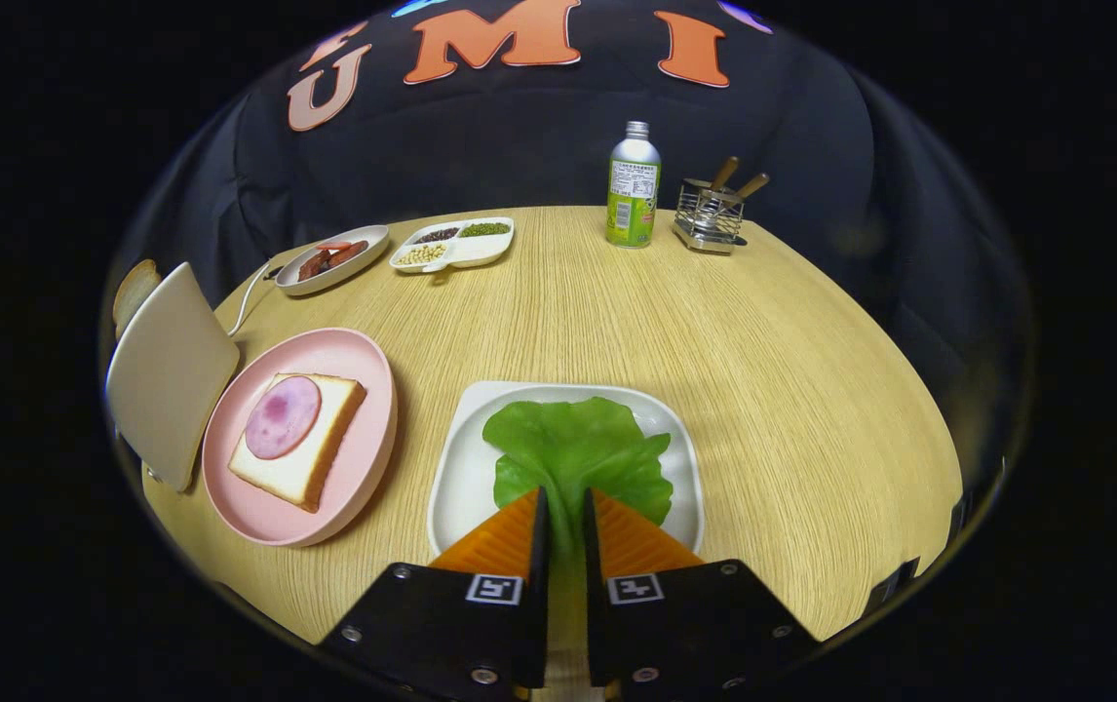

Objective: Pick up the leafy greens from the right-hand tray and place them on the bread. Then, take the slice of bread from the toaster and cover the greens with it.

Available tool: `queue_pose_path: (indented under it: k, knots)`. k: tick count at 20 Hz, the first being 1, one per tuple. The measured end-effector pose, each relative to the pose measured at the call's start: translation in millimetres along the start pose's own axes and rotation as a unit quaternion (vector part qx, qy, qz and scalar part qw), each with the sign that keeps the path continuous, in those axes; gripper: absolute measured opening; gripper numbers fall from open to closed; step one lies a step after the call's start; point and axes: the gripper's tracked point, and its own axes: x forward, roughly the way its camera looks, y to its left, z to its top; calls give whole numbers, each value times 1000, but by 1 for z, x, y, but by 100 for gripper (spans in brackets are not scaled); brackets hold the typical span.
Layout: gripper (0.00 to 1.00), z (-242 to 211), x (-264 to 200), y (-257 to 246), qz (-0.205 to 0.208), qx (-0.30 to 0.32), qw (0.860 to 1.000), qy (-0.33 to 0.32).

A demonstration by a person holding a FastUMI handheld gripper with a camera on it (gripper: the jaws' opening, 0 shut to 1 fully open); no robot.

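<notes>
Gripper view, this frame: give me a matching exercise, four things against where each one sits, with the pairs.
Things:
1. leafy greens
2. ham slice
3. toaster
4. bottle

Places:
A. at the far edge of the table, beside the wire utensil holder
B. on the white tray, stem end pinched between the fingers of the gripper
C. next to the pink plate, a bread slice sticking out of it
D. on top of the bread on the pink plate

Pairs: 1-B, 2-D, 3-C, 4-A

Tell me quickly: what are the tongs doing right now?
Tongs: closed on the stem end of the lettuce leaf, which lies on the white tray.
</notes>
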Motion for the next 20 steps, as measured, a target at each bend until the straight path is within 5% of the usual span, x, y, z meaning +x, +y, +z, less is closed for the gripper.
queue_pose_path:
  k: [4,20]
  knots:
    - [3,4,-4,-1,-9,-7,1000,-4]
    - [3,55,-41,44,20,-12,998,-55]
